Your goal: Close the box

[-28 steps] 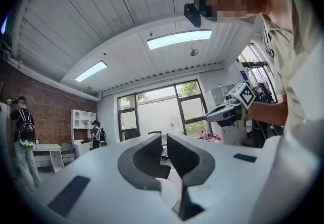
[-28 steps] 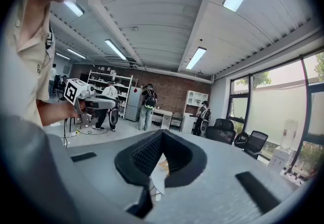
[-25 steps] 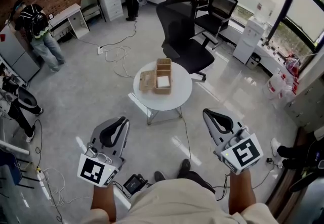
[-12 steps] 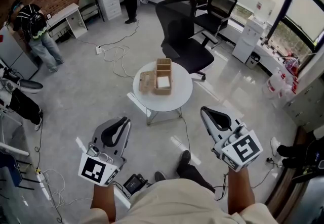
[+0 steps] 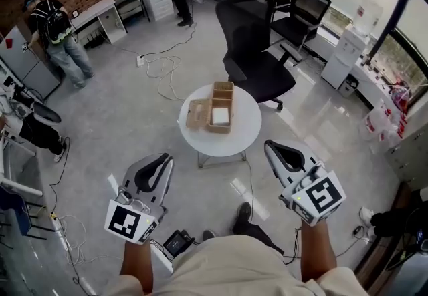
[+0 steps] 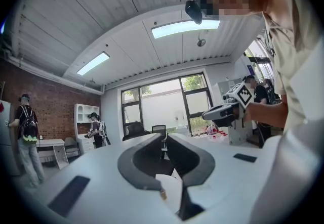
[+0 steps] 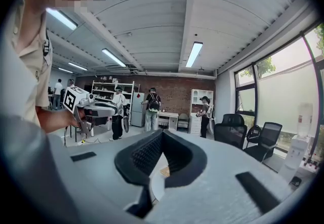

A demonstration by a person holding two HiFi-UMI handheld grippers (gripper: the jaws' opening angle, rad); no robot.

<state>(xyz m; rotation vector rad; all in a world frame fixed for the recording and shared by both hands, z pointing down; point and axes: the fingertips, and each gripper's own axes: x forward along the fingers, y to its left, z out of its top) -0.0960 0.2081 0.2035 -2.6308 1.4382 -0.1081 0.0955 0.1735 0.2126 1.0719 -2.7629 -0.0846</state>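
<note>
Approach step, I judge: the open box point(image 5: 219, 106) sits on the tabletop point(image 5: 245, 135) at twelve o'clock, well apart from left gripper point(image 5: 163, 160) and right gripper point(image 5: 270, 147), fingers together, empty. Next: reach its lid point(image 5: 196, 114) at nine o'clock.

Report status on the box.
Left gripper and right gripper shut, empty, short of table. Box open, untouched. Office chair behind table, not blocking.

Bright; windows point(image 6: 162, 109), ceiling strips point(image 6: 185, 27) glow; fisheye-dark edges.
</note>
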